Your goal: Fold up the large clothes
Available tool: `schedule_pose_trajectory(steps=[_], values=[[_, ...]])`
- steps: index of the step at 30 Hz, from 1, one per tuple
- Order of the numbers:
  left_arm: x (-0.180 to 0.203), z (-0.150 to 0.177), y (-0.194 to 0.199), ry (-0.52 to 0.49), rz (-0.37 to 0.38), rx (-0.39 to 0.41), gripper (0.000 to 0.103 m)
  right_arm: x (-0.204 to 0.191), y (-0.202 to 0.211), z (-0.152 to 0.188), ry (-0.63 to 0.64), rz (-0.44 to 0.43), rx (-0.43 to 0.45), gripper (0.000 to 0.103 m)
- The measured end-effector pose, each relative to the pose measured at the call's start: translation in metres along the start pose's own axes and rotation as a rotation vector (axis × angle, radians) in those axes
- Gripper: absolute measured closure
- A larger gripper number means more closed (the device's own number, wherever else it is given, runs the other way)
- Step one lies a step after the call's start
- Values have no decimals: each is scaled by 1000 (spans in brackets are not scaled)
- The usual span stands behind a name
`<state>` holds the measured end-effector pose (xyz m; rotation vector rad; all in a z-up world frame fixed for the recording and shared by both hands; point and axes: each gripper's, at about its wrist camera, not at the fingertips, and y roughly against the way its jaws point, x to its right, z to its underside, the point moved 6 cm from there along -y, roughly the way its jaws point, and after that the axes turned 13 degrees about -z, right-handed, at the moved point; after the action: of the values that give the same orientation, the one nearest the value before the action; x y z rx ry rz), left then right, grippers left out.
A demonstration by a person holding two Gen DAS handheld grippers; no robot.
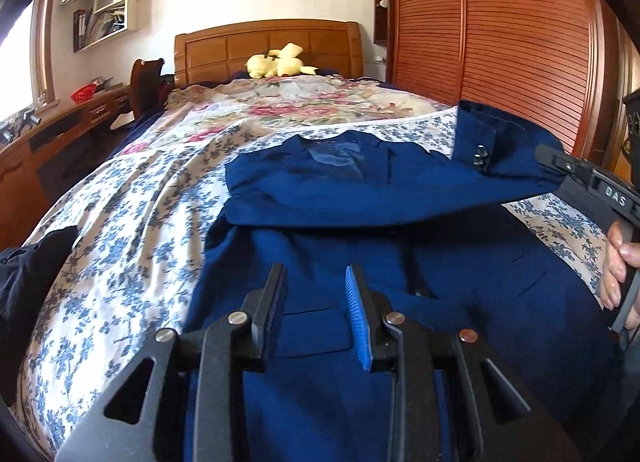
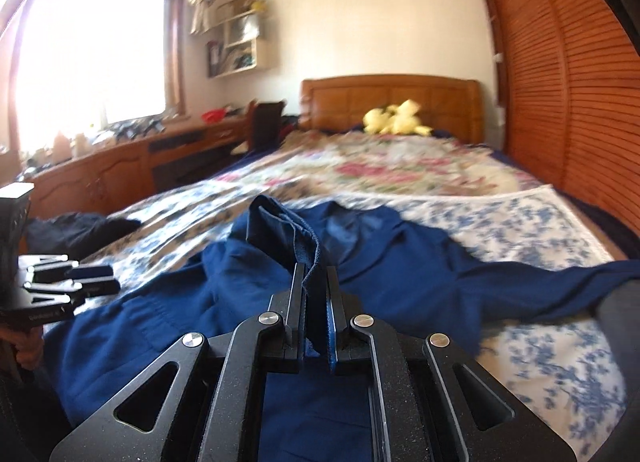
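Observation:
A navy blue jacket (image 1: 400, 254) lies spread on the bed's blue-flowered sheet (image 1: 140, 221). One of its sleeves (image 1: 360, 189) is lifted and stretched across the body, the buttoned cuff (image 1: 480, 153) toward the right. My right gripper (image 1: 546, 153), held by a hand, is shut on that sleeve's end. In the right wrist view the cuff fabric (image 2: 280, 225) stands up pinched between the right gripper's (image 2: 316, 268) jaws. My left gripper (image 1: 316, 274) hovers over the jacket's lower front, jaws a little apart with nothing between them. It also shows at the left edge of the right wrist view, left gripper (image 2: 112, 280).
A pink-flowered quilt (image 1: 300, 105) and a yellow plush toy (image 1: 276, 63) lie toward the wooden headboard (image 1: 268, 45). A louvred wardrobe (image 1: 500, 41) runs along the right side. A wooden desk (image 1: 60, 129) and chair stand left. A dark garment (image 1: 32, 262) lies on the bed's left edge.

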<state>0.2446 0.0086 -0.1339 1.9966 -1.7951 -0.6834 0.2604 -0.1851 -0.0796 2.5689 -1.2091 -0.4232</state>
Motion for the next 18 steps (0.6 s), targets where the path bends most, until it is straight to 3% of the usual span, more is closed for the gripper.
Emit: schedule_pose_trajectory(steps=[8,18], values=[[12,-6,-3,-4,10,1,75,17,8,48,-90,16,-129,98],[17,-10,0,9,35,8,75,5,11,99,-97,40,-267,97]])
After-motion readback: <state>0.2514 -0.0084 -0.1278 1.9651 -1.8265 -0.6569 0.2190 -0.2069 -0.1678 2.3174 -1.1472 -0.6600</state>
